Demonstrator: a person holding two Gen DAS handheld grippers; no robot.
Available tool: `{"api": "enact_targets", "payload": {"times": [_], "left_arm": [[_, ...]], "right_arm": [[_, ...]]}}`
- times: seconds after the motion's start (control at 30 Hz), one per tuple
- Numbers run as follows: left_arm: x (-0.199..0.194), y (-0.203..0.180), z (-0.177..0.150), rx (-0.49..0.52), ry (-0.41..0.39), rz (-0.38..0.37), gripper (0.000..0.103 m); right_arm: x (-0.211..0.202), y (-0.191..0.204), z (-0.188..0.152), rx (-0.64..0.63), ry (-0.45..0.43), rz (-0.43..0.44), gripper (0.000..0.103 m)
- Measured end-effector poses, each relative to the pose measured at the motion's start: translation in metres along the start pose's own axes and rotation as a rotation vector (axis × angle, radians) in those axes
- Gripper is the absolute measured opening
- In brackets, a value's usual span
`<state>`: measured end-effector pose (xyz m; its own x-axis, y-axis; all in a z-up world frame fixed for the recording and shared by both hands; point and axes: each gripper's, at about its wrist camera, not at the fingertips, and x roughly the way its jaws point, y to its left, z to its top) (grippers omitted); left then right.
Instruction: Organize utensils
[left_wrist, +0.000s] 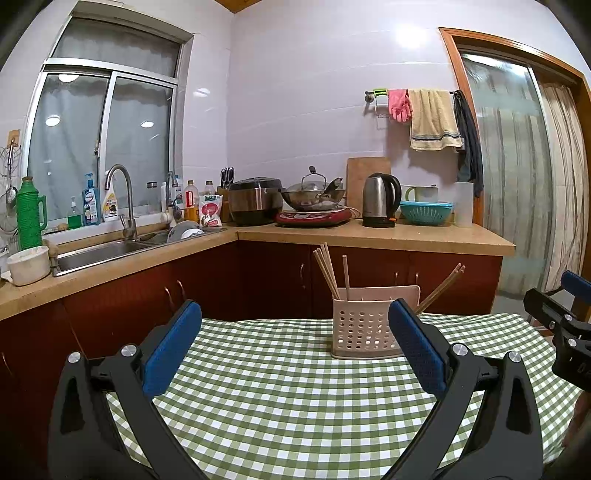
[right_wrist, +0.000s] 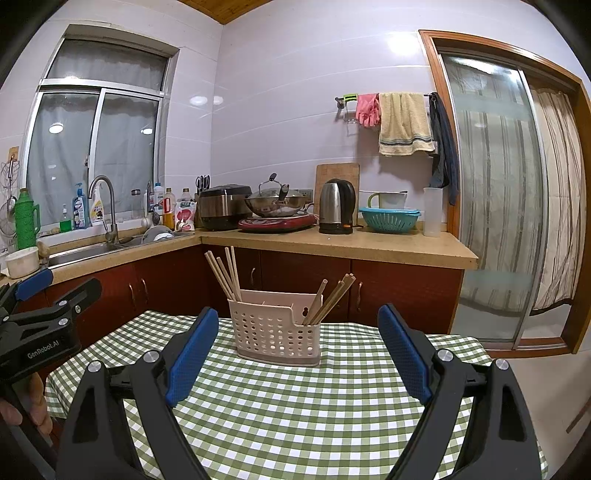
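Hovering over a table (left_wrist: 280, 406) dressed in green-and-white check cloth, the left gripper (left_wrist: 295, 332) holds its blue-padded jaws spread wide with nothing between them, as seen from the left wrist camera. A perforated pale-pink utensil holder (left_wrist: 364, 328) stands upright on the cloth beyond the fingertips, toward the far edge of the table and partly hidden behind the right-hand pad. Wooden chopsticks (left_wrist: 327, 271) lean out of its left end, and a second cluster of chopsticks (left_wrist: 443, 286) angles out to the right behind it. The right gripper (left_wrist: 565, 325) intrudes at the frame's right edge, over the table's corner. Behind, a kitchen counter (left_wrist: 369, 236) carries a kettle (left_wrist: 380, 199) and a wok (left_wrist: 314, 195) on a red hob, with a sink (left_wrist: 99, 251) under the window.

From the right wrist camera, the right gripper (right_wrist: 297, 343) likewise floats above the cloth, jaws parted wide and empty. The utensil holder (right_wrist: 273, 330) sits ahead between the pads, well short of them, resting on the table (right_wrist: 295, 406); one bunch of chopsticks (right_wrist: 223, 271) rises from its left compartment, another (right_wrist: 332, 297) from its right. The left gripper (right_wrist: 44, 306), held in a person's hand (right_wrist: 26, 406), shows at the left edge, side on; its jaw gap cannot be judged from here.
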<state>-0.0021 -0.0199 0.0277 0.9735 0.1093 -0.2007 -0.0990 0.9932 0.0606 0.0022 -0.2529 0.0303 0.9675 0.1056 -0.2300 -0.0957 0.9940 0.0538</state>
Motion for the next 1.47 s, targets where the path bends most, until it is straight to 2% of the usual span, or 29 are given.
{"api": "enact_targets", "payload": {"times": [0.77,1.07,1.2,1.3,1.37,1.47], "left_arm": [[-0.002,0.001,0.002,-0.022,-0.012,-0.004,0.099],[0.011,0.005,-0.003,-0.046,0.023,-0.015,0.099],[0.020,0.007,0.000,-0.058,0.027,-0.036,0.099],[0.030,0.008,-0.003,-0.046,0.016,-0.005,0.099],[0.045,0.009,-0.008,-0.030,0.045,-0.014,0.099],[0.076,0.016,-0.023,-0.036,0.112,0.012,0.099]], "right_arm": [[-0.001,0.001,0.001,-0.002,-0.002,-0.002,0.085],[0.003,0.000,-0.004,-0.002,0.007,-0.003,0.085],[0.009,-0.003,-0.008,0.001,0.017,-0.002,0.085],[0.015,-0.007,-0.012,0.000,0.026,-0.009,0.085],[0.021,-0.013,-0.015,0.007,0.035,-0.021,0.085],[0.037,-0.027,-0.023,0.025,0.060,-0.042,0.085]]}}
